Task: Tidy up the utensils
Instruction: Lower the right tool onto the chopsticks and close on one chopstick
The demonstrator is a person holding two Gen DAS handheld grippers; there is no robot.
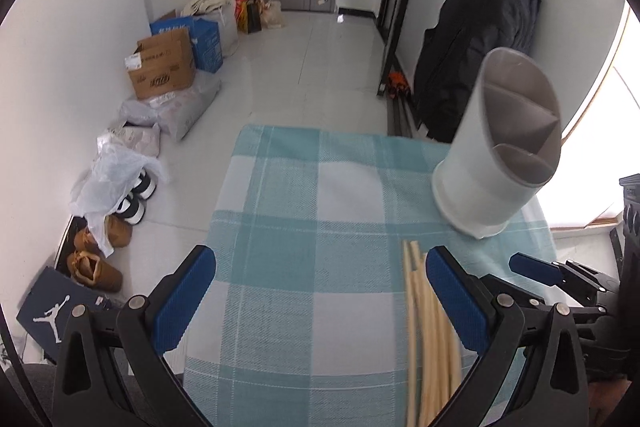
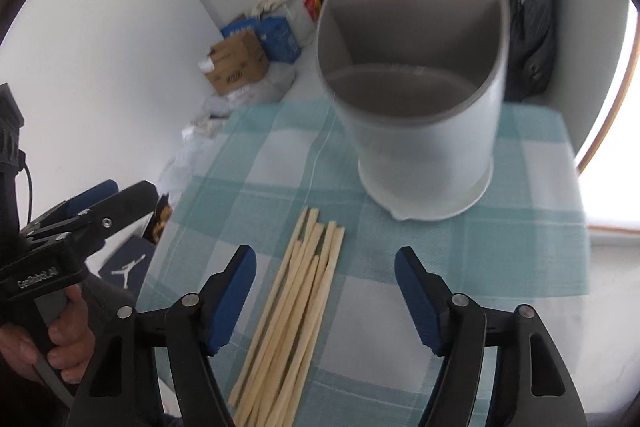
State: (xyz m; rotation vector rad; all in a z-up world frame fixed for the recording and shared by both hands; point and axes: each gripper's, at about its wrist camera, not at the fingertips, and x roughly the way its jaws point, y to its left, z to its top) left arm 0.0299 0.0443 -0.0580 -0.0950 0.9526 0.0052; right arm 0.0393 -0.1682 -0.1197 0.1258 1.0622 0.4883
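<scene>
Several pale wooden chopsticks (image 2: 304, 287) lie in a loose bundle on a teal and white checked tablecloth (image 2: 520, 247). Behind them stands a white cylindrical utensil holder (image 2: 424, 147) with a grey divided inside, which looks empty. My right gripper (image 2: 325, 255) hovers over the bundle with its jaws apart, the sticks lying between them nearer the left finger, untouched. In the left wrist view my left gripper (image 1: 320, 259) is open over bare cloth (image 1: 300, 207), the chopsticks (image 1: 424, 327) just inside its right finger. The holder (image 1: 492, 155) stands at the far right.
The table drops off to a tiled floor at the left and far edges. Cardboard boxes (image 1: 164, 67), plastic bags and shoes (image 1: 96, 267) line the left wall. A dark coat (image 1: 480, 47) hangs beyond the holder. A hand (image 2: 64, 339) grips the left tool's handle.
</scene>
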